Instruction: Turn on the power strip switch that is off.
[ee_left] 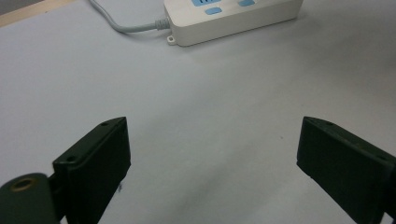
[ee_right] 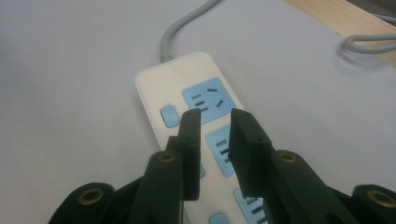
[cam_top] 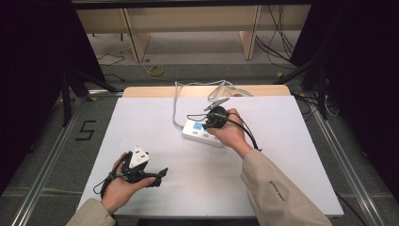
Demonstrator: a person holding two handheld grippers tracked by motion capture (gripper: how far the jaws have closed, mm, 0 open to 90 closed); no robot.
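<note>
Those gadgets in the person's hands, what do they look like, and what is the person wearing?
Each hand holds a black two-jaw tool with flat, blocky jaws. The left gripper carries a pale three-cornered plate on top; the right gripper bears a grey one. Thin black cables trail from both. The sleeves are beige.

White power strip (ee_right: 154,88), blue sockets (ee_right: 208,99), grey cable (ee_right: 180,29)

1. The person's left hand (cam_top: 123,186), at seven o'clock on the table, held the black two-jaw left gripper (cam_top: 162,172) low and level, pointing toward three o'clock, its jaws spread wide and empty.
2. The beige-sleeved right forearm (cam_top: 275,188) reached toward eleven o'clock.
3. The black right gripper (ee_right: 214,122) hung near centre, jaws slightly parted, gripping nothing.
</note>
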